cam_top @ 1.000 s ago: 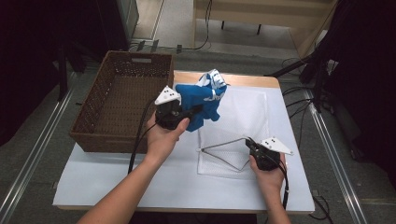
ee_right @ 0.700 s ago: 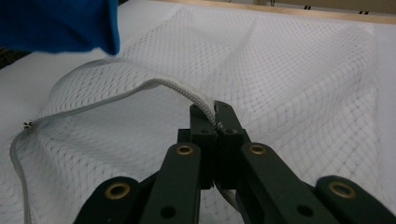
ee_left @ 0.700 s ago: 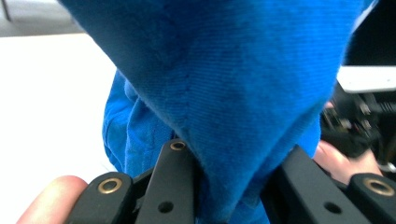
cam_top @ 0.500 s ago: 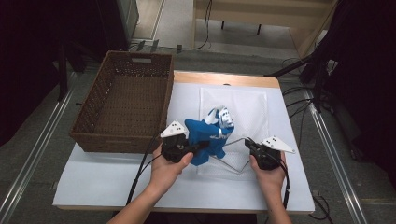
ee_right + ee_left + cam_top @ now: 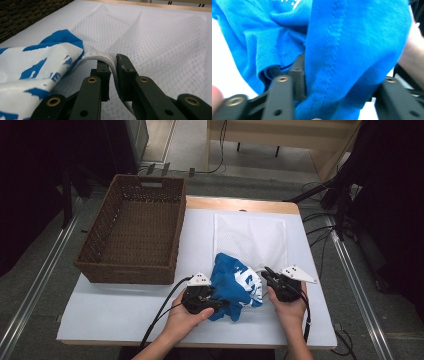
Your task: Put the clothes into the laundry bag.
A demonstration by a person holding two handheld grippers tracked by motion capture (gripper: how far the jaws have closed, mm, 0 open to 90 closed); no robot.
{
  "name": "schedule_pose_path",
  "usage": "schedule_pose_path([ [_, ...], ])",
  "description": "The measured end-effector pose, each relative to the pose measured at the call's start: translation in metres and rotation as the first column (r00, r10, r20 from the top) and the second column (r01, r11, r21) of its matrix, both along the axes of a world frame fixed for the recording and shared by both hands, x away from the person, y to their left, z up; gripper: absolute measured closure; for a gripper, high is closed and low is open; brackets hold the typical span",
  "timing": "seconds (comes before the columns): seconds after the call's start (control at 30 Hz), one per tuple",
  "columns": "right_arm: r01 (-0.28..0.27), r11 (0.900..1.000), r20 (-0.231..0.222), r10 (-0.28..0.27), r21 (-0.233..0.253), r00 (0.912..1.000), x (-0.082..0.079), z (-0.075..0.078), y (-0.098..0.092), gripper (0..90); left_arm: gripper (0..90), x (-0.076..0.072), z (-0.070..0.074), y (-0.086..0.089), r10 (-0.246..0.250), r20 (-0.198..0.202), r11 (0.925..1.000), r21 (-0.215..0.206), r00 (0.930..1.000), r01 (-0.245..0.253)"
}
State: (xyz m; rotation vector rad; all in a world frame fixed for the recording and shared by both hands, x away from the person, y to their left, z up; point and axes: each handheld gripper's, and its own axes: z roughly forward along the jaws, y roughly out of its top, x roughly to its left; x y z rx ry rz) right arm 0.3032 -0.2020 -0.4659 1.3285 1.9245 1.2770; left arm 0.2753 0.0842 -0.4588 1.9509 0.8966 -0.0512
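The blue shirt carries a white print, its lettering too broken and folded to read. The wicker basket at the left of the bench holds nothing visible. The white mesh bag lies flat on the bench beside the basket, and the shirt is bunched at its near edge, between the two grippers; whether any of it is inside the bag cannot be told. The left gripper has its fingers pinched on a fold of shirt fabric, with cloth draped over them. The right gripper has its fingers nearly closed, clamping the bag's zippered rim, which is raised off the bench just beside the shirt.
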Motion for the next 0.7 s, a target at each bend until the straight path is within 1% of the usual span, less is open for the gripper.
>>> schedule_pose_path([
  [0.03,0.0,1.0,0.0,0.0,0.0,1.0,0.0,0.0,0.0,82.7,50.9,-0.002,0.001,0.0,0.001,0.022,0.9999,0.011,0.9998,-0.001],
  [0.07,-0.003,1.0,0.003,0.003,-0.002,1.0,0.0,0.002,-0.001,87.2,38.9,-0.004,0.003,0.001,0.007,0.036,0.9998,0.02,0.9993,-0.008],
  [0.1,-0.003,1.0,0.003,0.003,-0.002,1.0,0.0,0.002,-0.001,87.2,38.9,-0.005,0.005,0.002,0.011,0.052,0.9997,0.023,0.9986,-0.012],
  [0.13,-0.001,1.0,0.008,0.001,-0.005,1.0,0.0,0.003,-0.002,88.4,35.0,-0.007,0.008,0.003,0.021,0.067,0.9994,0.026,0.9975,-0.023],
  [0.17,-0.003,1.0,0.006,0.003,-0.004,1.0,0.0,0.003,-0.002,89.2,28.7,-0.007,0.01,0.004,0.028,0.075,0.9993,0.021,0.9968,-0.03],
  [0.2,-0.002,1.0,0.004,0.002,-0.002,1.0,0.0,0.003,-0.002,89.4,28.7,-0.007,0.013,0.007,0.033,0.082,0.9994,0.003,0.9961,-0.034],
  [0.23,-0.004,1.0,0.005,0.004,-0.003,1.0,0.0,0.004,-0.001,89.4,26.5,-0.007,0.017,0.01,0.041,0.084,0.9989,-0.027,0.9956,-0.039],
  [0.33,-0.013,1.0,0.012,0.013,-0.002,0.9998,-0.001,0.007,0.0,89.4,23.4,-0.005,0.025,0.014,0.054,0.098,0.9959,-0.078,0.9937,-0.046],
  [0.4,-0.016,1.0,0.015,0.016,0.005,0.9997,-0.002,0.009,0.001,89.4,20.6,-0.002,0.029,0.014,0.061,0.098,0.9946,-0.09,0.9933,-0.053],
  [0.43,-0.019,1.0,0.018,0.019,0.004,0.9997,-0.002,0.011,0.001,89.4,19.8,0.0,0.03,0.013,0.066,0.096,0.9947,-0.085,0.9932,-0.057],
  [0.5,-0.02,1.0,0.02,0.02,0.008,0.9996,-0.002,0.012,0.002,89.4,16.7,0.006,0.031,0.009,0.072,0.087,0.9952,-0.072,0.9936,-0.066],
  [0.57,-0.024,1.0,0.022,0.023,0.013,0.9995,-0.002,0.013,0.002,89.4,14.8,0.015,0.028,0.001,0.067,0.065,0.9966,-0.051,0.9956,-0.064],
  [0.6,-0.026,1.0,0.02,0.025,0.012,0.9995,-0.002,0.013,0.002,89.4,13.7,0.021,0.025,-0.005,0.063,0.038,0.9976,-0.032,0.9973,-0.062],
  [0.67,-0.026,1.0,0.02,0.025,0.012,0.9995,-0.002,0.013,0.002,89.4,13.8,0.027,0.018,-0.013,0.057,-0.011,0.9981,-0.021,0.9983,-0.058],
  [0.7,-0.028,1.0,0.019,0.028,0.012,0.9994,-0.002,0.013,0.002,89.4,14.4,0.029,0.013,-0.018,0.059,-0.046,0.9983,0.005,0.9972,-0.059],
])
